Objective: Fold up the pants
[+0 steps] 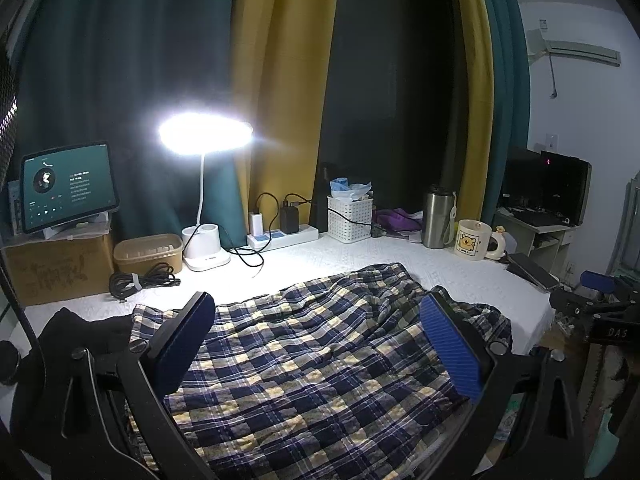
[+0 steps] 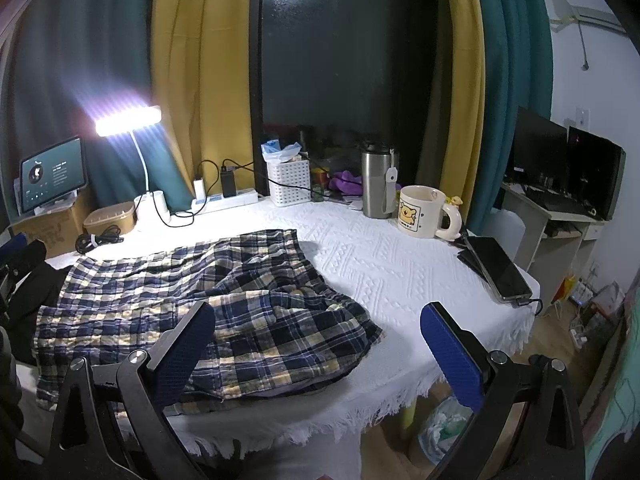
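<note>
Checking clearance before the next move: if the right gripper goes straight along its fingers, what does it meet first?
Probably the bare white tablecloth, just right of the plaid pants. The right gripper is open and empty; beyond that, the mug. Depth is uncertain.

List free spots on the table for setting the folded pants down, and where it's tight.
Largest bare patch: white tablecloth between the plaid pants, the mug and the phone. A smaller strip lies between the pants and the power strip. Crowded: back edge, with lamp base, basket and steel tumbler; left corner has the coiled cable.
</note>
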### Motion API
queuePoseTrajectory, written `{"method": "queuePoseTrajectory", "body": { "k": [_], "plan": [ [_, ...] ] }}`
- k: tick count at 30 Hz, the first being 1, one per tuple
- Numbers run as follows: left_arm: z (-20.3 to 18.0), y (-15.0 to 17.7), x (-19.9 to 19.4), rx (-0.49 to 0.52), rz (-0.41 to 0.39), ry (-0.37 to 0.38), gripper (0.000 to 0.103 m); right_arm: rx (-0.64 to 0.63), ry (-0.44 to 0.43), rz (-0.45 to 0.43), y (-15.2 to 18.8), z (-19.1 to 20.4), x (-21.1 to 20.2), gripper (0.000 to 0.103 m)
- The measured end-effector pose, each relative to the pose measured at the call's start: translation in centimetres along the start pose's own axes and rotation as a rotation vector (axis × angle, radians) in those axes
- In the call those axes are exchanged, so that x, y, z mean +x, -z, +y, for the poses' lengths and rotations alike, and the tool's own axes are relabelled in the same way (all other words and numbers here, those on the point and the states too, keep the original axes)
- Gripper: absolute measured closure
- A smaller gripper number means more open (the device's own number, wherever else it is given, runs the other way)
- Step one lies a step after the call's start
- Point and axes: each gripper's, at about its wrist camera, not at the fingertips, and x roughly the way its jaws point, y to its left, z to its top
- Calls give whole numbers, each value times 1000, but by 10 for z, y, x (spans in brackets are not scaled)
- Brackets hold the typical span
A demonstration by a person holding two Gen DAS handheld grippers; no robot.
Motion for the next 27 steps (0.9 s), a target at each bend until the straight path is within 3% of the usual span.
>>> {"method": "queuePoseTrajectory", "body": {
  "k": [27],
  "plan": [
    [0,-1,-4,-4,-1,-4,2,-4,-1,-2,-1,3,-3,0]
  ]
}}
